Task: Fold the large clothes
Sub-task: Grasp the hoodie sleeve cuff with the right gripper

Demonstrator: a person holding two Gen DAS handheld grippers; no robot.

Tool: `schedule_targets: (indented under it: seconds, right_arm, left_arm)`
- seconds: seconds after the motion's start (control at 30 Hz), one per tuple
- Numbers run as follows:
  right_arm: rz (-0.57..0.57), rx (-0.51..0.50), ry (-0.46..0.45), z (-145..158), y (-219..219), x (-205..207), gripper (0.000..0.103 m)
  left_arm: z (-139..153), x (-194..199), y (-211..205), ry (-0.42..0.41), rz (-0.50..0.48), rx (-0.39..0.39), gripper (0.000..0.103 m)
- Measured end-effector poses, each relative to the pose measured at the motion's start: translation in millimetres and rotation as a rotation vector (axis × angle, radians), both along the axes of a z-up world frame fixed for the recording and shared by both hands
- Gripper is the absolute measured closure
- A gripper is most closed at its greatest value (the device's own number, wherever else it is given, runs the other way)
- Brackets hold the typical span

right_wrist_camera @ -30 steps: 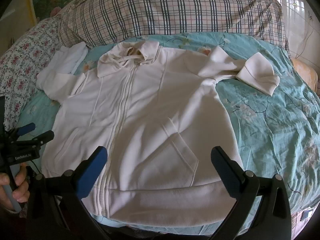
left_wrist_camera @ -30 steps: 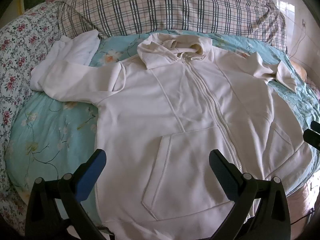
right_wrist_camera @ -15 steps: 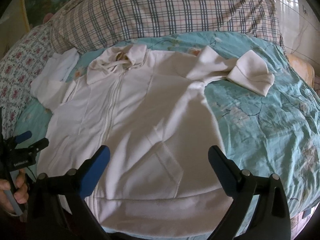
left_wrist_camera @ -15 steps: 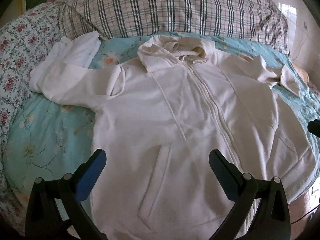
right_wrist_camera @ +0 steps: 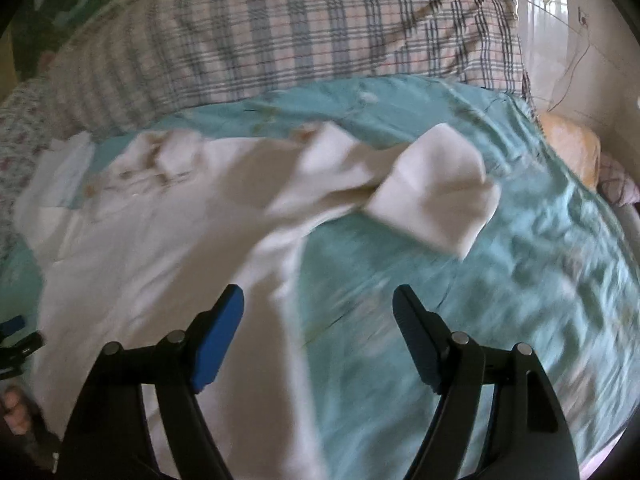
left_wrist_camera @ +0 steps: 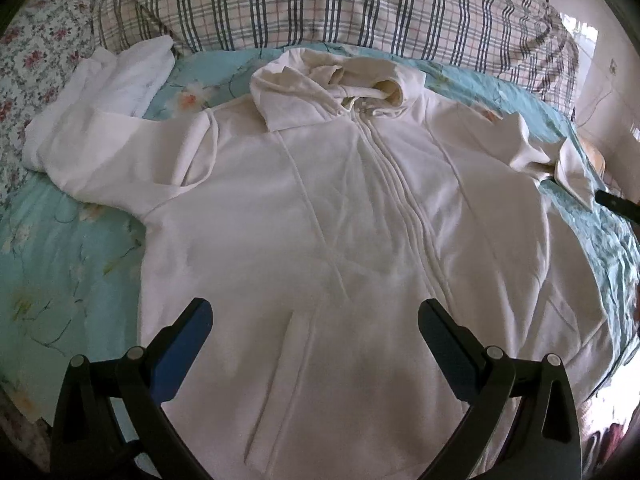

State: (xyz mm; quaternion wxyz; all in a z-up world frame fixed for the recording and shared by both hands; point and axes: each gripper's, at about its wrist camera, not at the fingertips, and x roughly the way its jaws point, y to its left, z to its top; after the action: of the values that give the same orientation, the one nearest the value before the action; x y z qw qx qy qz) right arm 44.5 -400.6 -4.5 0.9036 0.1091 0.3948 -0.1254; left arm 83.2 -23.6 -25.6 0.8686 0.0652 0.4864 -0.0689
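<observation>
Lying flat on the bed (left_wrist_camera: 60, 280), the cream hoodie (left_wrist_camera: 320, 220) fills the left view under the wide, empty left tool (left_wrist_camera: 315, 322), while the right view, blurred, shows its folded sleeve (right_wrist_camera: 436, 196) beyond the wide, empty right tool (right_wrist_camera: 319, 306), before the plaid pillow (right_wrist_camera: 300, 40).

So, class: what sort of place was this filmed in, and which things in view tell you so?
Most likely a bedroom at home. A cream zip hoodie lies spread on a bed with a turquoise floral cover, a big plaid pillow sits at the far end, and a floral one beside it.

Plaid pillow (left_wrist_camera: 360, 4), teal floral bedspread (left_wrist_camera: 68, 280)
</observation>
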Motion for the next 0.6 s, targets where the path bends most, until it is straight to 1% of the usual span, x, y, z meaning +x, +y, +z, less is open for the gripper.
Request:
schedule_targets:
  seconds: [0.07, 0.1, 0.13, 0.2, 0.27, 0.3, 0.33, 0.37, 0.43, 0.47, 0.5, 0.57, 0.6]
  right_arm:
    - [-0.001, -0.015, 0.033, -8.8, -23.1, 25.6, 0.027]
    - [0.000, -0.017, 0.042, -11.5, -28.8, 31.9, 0.028]
    - [-0.006, -0.029, 0.073, -20.2, -39.8, 46.1, 0.028]
    - [-0.008, -0.043, 0.128, -35.4, -52.6, 64.1, 0.034]
    - [-0.004, -0.053, 0.179, -49.6, -62.9, 76.1, 0.037]
    - [-0.005, -0.063, 0.203, -56.7, -67.3, 80.1, 0.045]
    - [-0.010, -0.082, 0.220, -60.0, -69.9, 81.4, 0.050]
    - [-0.014, -0.088, 0.218, -62.5, -73.1, 81.2, 0.057]
    - [-0.025, -0.043, 0.183, -58.7, -80.7, 77.4, 0.084]
    - [-0.031, 0.002, 0.162, -54.4, -84.0, 74.3, 0.102]
    - [-0.031, 0.037, 0.133, -48.4, -84.3, 71.2, 0.102]
    - [-0.035, 0.058, 0.086, -34.1, -76.6, 67.0, 0.102]
    - [-0.032, 0.096, 0.057, -27.4, -73.8, 64.1, 0.102]
  left_arm:
    - [-1.2, 8.4, -4.9, 0.002, 0.000, 0.007, 0.000]
    - [-2.1, 12.6, -7.2, 0.006, 0.000, 0.004, 0.000]
    - [-3.2, 17.9, -9.9, 0.011, 0.000, 0.004, 0.000]
    - [-5.8, 26.7, -15.2, 0.013, -0.003, 0.011, 0.000]
    - [-9.5, 34.9, -19.9, 0.014, -0.008, 0.026, 0.000]
    - [-11.2, 39.6, -21.6, 0.016, -0.010, 0.030, 0.000]
    - [-12.4, 42.9, -22.3, 0.016, -0.010, 0.032, 0.000]
    - [-13.7, 47.0, -22.8, 0.017, -0.009, 0.030, 0.000]
    - [-15.7, 51.9, -23.0, 0.020, -0.008, 0.025, 0.000]
    - [-16.6, 54.0, -23.0, 0.020, -0.009, 0.022, 0.000]
    - [-17.8, 57.0, -22.7, 0.020, -0.011, 0.018, 0.000]
    - [-18.4, 58.9, -22.8, 0.017, -0.013, 0.009, 0.001]
    - [-17.9, 59.4, -21.7, 0.014, -0.015, 0.000, 0.001]
